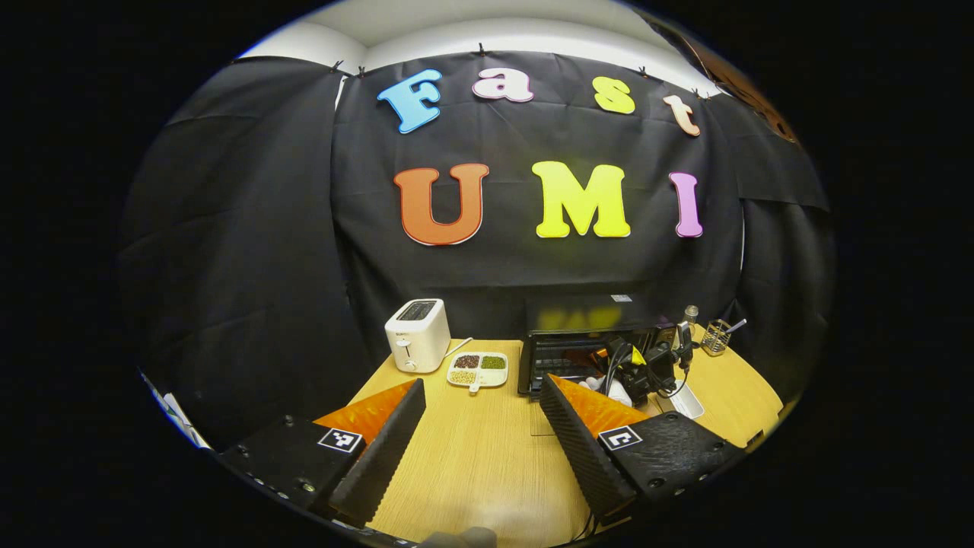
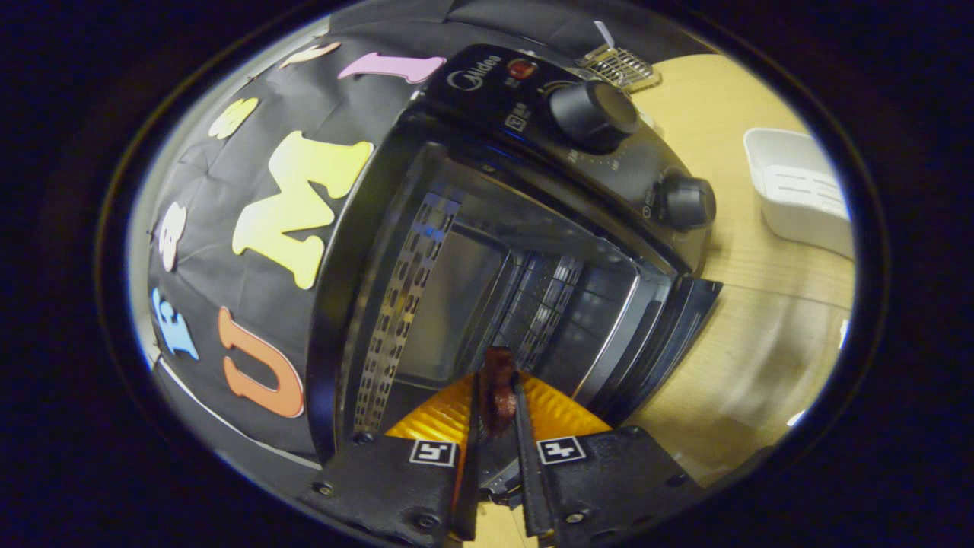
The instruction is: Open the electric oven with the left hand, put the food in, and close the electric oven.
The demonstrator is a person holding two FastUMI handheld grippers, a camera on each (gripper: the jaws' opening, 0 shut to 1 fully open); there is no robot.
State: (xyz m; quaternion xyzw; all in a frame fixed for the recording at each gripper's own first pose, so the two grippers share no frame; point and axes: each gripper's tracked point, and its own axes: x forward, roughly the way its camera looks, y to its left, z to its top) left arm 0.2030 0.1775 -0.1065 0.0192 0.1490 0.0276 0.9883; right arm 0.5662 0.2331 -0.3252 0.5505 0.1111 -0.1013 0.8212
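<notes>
- Your left hand-held gripper (image 1: 479,434) is spread wide and holds nothing; it hangs over the wooden bench (image 1: 487,457), well back from the electric oven (image 1: 586,342).
- Your right hand-held gripper (image 2: 496,426) is pressed nearly together, pinching a dark reddish piece of food (image 2: 498,388) between both fingers (what kind of food it is cannot be told).
- In the right gripper view the food sits at the mouth of the oven cavity (image 2: 487,281), with the perforated side rails and the back wall in sight behind it. The view is tilted, so read the oven's control knobs (image 2: 593,114) as the panel side, not as up.
- In the left gripper view the right hand-held gripper, with its cables, is seen at the oven front, just beside the opening.
- Done, judging by how things lie: the oven is open and the food has been carried to the opening.
- Left to do: set the food down inside, release it, clear the right hand-held gripper from the cavity, then close the door.
- The door itself is hard to make out in either view; confirm where its edge lies before you reach for it.
- Other things on the bench take no part: a white toaster (image 1: 417,335), a divided dish of beans (image 1: 478,369), a wire holder (image 1: 715,339) and a white tray (image 2: 803,190).
</notes>
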